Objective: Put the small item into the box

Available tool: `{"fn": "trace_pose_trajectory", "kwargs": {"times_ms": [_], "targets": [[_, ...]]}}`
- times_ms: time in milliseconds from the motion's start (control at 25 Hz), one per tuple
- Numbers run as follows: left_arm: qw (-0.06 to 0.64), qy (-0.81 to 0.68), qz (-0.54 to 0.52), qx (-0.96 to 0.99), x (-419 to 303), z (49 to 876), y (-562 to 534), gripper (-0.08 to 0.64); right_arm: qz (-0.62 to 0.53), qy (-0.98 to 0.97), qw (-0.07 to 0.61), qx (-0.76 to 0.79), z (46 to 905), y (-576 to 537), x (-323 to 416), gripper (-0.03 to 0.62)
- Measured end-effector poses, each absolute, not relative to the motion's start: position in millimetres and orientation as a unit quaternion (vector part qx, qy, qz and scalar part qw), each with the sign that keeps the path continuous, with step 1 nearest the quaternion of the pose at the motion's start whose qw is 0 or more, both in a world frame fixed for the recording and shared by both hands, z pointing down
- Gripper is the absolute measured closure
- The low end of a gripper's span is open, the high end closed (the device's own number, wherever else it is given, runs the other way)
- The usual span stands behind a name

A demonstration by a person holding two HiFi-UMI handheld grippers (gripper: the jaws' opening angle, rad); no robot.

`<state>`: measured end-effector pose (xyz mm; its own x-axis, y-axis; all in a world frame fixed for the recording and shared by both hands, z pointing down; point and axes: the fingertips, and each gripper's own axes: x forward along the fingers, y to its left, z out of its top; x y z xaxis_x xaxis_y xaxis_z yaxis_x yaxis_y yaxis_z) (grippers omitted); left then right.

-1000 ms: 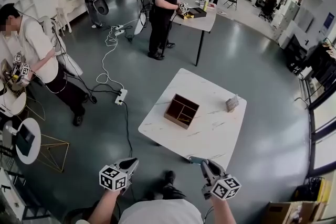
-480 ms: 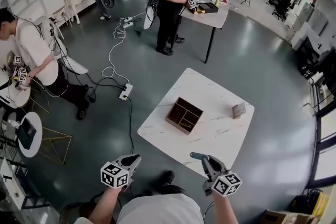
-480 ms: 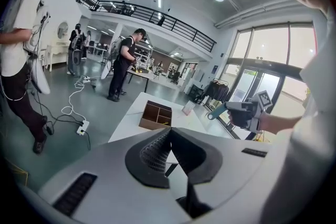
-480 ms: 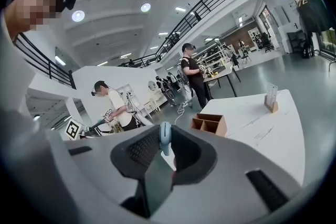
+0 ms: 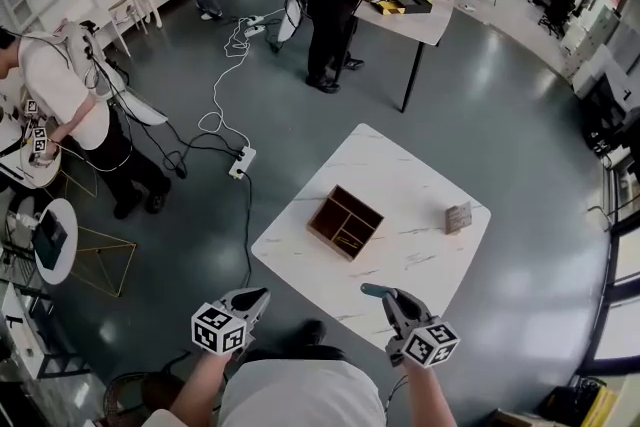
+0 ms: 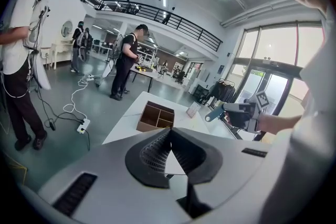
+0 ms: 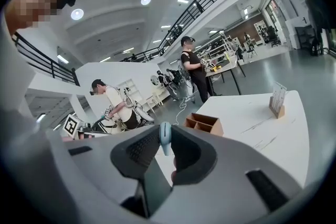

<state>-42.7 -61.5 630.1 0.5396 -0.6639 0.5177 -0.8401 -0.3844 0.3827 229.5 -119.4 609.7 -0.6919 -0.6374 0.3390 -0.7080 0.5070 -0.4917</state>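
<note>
Both tongs (image 5: 260, 294) (image 5: 374, 292) at table's (image 5: 312, 265) near edge

Glossy grey floor (image 5: 520, 145), white marble table (image 5: 425, 255)

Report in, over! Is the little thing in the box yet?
Right gripper shut on small blue item, at the table's near edge. Left gripper shut, empty. Box open on table; card stand well aside.

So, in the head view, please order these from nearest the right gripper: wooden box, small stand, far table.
From the right gripper:
1. wooden box, ahead, slightly left.
2. small stand, ahead, to the right.
3. far table, well beyond both, at the top.
</note>
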Motion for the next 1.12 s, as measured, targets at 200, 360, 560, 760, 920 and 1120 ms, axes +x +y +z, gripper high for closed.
{"fn": "trace_pose_trajectory", "kwargs": {"times_ms": [200,360,560,760,920,1120], "targets": [[0.314,-0.461,0.143,0.818,-30.8,630.5,-77.7,0.546,0.310,-0.867,0.064,0.385,611.7,-138.8,234.9,0.511],[0.316,-0.461,0.147,0.816,-27.8,631.2,-85.6,0.546,0.315,-0.867,0.069,0.380,616.2,-146.8,233.2,0.511],[0.320,-0.459,0.152,0.815,-34.2,633.7,-94.8,0.546,0.316,-0.868,0.082,0.375,627.6,-153.2,223.7,0.511],[0.337,-0.449,0.158,0.812,-40.2,650.5,-103.6,0.546,0.324,-0.858,0.101,0.386,648.1,-162.4,219.2,0.511],[0.340,-0.431,0.172,0.818,-48.9,665.2,-115.6,0.546,0.330,-0.846,0.109,0.404,660.2,-170.8,212.4,0.511],[0.336,-0.407,0.184,0.829,-57.6,669.0,-136.8,0.546,0.327,-0.833,0.130,0.426,668.0,-182.8,205.3,0.511]]}}
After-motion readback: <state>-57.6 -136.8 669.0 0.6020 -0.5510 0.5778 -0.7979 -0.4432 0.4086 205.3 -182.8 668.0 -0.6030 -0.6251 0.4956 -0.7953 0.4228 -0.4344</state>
